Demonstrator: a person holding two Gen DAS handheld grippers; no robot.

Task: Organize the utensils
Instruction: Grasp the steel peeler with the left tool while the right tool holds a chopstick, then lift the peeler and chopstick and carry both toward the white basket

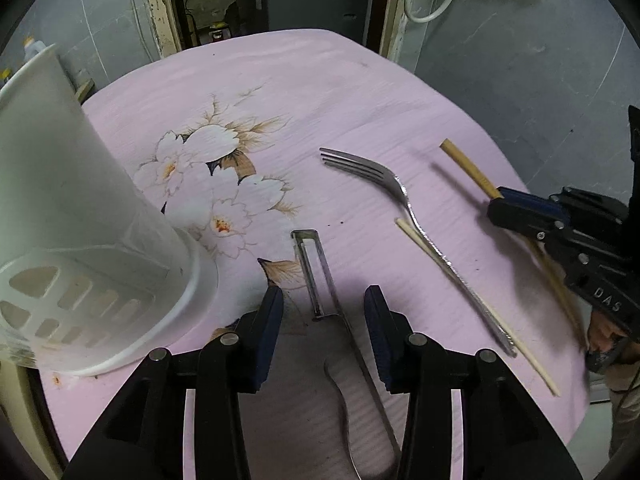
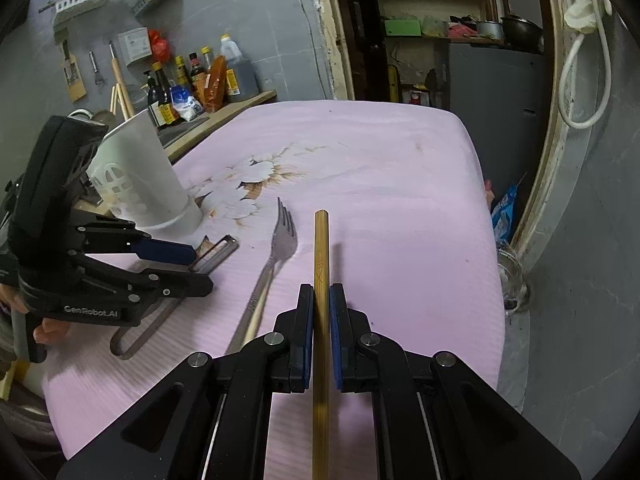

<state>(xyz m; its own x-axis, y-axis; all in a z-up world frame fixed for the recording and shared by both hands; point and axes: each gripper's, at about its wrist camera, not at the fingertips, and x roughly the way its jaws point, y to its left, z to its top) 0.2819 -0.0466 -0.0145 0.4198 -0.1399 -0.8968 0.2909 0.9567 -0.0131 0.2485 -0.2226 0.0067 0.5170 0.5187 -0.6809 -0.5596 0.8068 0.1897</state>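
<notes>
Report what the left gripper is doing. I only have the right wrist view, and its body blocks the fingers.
Observer: The left gripper is open, with a finger on either side of the peeler and not closed on it.
Operator: Check the pale chopstick by the fork. I see only a sliver.
Observer: The pale chopstick lies along the fork handle and runs past its end, toward the near edge.
Operator: Confirm my held chopstick is off the cloth.
Observer: The held chopstick casts a separate shadow on the cloth, so its tip looks lifted.
</notes>
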